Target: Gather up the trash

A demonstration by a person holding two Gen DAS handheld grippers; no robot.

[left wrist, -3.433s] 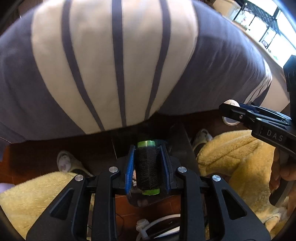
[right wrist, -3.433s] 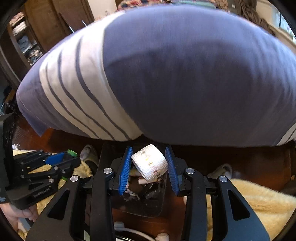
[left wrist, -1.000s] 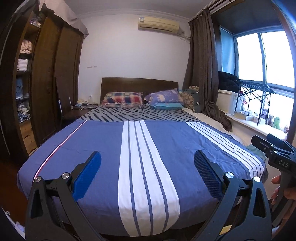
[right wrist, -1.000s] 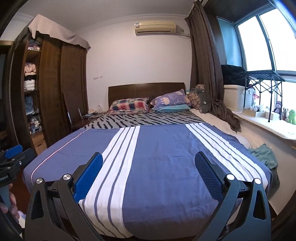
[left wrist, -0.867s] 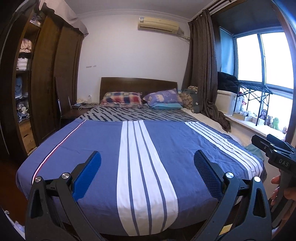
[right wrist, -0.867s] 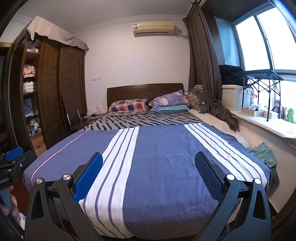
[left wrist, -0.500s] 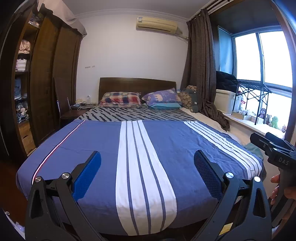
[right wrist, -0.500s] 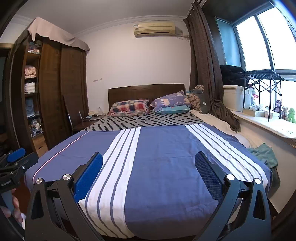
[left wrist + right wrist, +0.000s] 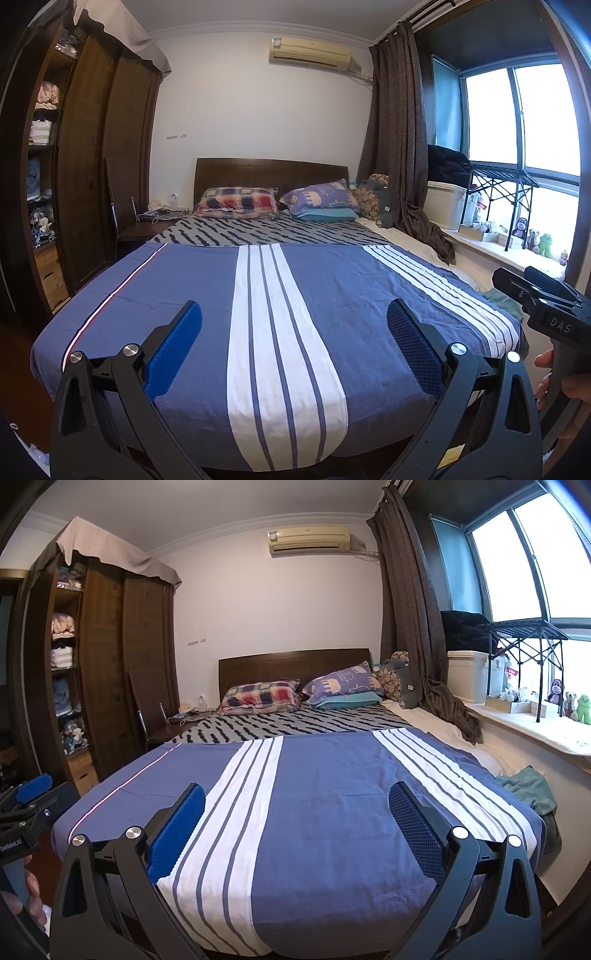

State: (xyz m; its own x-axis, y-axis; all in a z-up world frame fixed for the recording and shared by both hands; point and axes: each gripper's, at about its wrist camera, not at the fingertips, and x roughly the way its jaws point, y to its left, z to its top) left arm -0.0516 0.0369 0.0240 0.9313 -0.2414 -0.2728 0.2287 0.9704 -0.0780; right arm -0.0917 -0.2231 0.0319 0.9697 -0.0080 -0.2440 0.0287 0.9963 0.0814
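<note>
No trash shows in either view. My left gripper (image 9: 293, 314) stands wide open with nothing between its blue pads, held level above the foot of a bed (image 9: 332, 280) with a blue cover and white stripes. My right gripper (image 9: 297, 795) is also wide open and empty, facing the same bed (image 9: 332, 775). The right gripper's body (image 9: 546, 306) shows at the right edge of the left wrist view, held by a hand. In the right wrist view the left gripper's body (image 9: 26, 812) sits at the left edge, with a hand below it.
A dark wooden wardrobe (image 9: 96, 166) with open shelves stands left of the bed. Pillows (image 9: 236, 199) lie at the headboard. At right are a curtain (image 9: 402, 147), a window sill with toys (image 9: 569, 701), and a green cloth (image 9: 528, 786) hanging by the bed's corner.
3.4 s ago both grippers were shut low over a bin, left on a thread spool, right on a white roll. Now both are open, empty and raised. Since one second ago, barely any drift.
</note>
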